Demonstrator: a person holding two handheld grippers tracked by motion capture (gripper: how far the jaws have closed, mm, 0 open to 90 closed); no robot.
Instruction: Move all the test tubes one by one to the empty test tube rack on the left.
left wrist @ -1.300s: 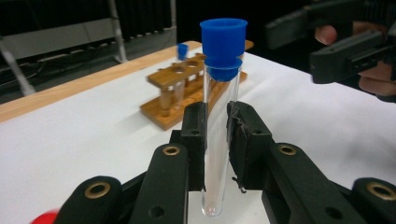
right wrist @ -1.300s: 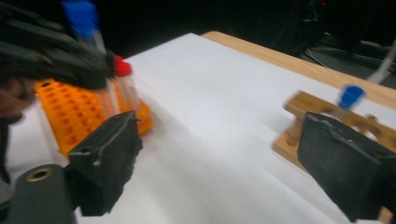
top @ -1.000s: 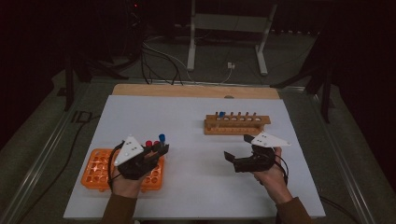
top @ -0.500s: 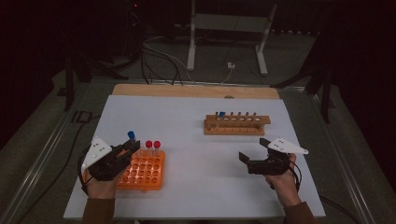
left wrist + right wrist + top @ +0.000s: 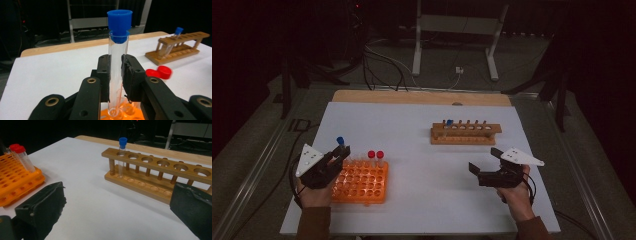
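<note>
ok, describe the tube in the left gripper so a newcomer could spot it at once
Find the orange rack at the near left of the white table. Just above its left edge, the left gripper clamps an upright clear tube. Its cap is blue; the two tubes standing in that rack have red caps.

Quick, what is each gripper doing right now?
Left gripper: closed on the blue-capped tube, above the orange rack.
Right gripper: open, holding nothing.
</note>
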